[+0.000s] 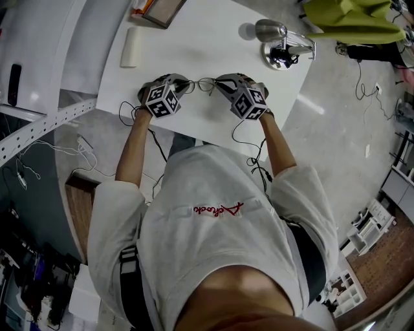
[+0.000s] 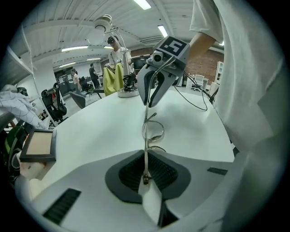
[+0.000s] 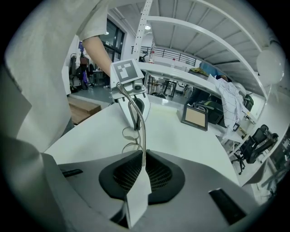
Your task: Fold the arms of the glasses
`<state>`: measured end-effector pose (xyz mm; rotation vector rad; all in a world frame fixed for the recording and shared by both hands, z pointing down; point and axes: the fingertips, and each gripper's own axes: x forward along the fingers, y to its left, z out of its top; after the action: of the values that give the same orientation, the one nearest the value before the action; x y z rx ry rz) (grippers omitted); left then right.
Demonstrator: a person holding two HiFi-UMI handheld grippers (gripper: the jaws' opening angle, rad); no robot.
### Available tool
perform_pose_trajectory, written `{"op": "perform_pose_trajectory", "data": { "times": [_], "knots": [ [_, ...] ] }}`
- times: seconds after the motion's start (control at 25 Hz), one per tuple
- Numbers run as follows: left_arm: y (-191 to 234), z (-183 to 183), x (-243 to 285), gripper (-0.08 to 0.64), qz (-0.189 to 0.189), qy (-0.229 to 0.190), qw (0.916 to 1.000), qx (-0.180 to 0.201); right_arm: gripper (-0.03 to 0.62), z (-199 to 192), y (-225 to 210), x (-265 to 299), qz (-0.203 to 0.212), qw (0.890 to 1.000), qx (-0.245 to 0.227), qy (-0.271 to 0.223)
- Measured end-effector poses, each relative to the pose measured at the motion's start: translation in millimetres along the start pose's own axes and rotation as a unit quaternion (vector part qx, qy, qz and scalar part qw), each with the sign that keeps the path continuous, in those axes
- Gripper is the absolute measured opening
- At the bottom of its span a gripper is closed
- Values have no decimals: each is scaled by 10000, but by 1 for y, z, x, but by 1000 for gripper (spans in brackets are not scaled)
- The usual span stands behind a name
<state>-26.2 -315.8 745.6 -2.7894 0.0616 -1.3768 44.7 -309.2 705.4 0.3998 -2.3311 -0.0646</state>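
Note:
Thin metal-framed glasses (image 1: 204, 84) hang just above the white table (image 1: 194, 45), stretched between my two grippers. My left gripper (image 1: 184, 85) is shut on one end of the frame, and in the left gripper view that end (image 2: 146, 174) sits pinched between the jaws, with the lenses (image 2: 152, 130) beyond. My right gripper (image 1: 220, 83) is shut on the opposite temple arm, which runs straight into its jaws (image 3: 143, 164) in the right gripper view. The two grippers face each other, each seen in the other's view: right gripper (image 2: 151, 99), left gripper (image 3: 134, 118).
A white cylinder (image 1: 131, 47) lies at the table's far left. A framed board (image 1: 158, 10) sits at the back, also seen as a frame (image 3: 196, 117). A metal lamp base (image 1: 284, 48) stands back right. Cables (image 1: 249, 139) trail over the near table edge.

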Motion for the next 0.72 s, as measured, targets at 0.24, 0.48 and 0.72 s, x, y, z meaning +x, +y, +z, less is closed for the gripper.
{"op": "perform_pose_trajectory", "data": {
  "times": [0.24, 0.48, 0.72],
  "knots": [
    [-1, -1, 4, 52, -171, 152, 9997, -6, 44, 3, -1, 0, 65, 10000, -35, -3],
    [-1, -2, 6, 54, -267, 177, 9995, -51, 43, 6, 4, 8, 220, 9996, -146, 24],
    [-1, 1, 2, 54, -168, 37, 9998, 80, 43, 8, 4, 16, 249, 9994, -218, 90]
  ]
}}
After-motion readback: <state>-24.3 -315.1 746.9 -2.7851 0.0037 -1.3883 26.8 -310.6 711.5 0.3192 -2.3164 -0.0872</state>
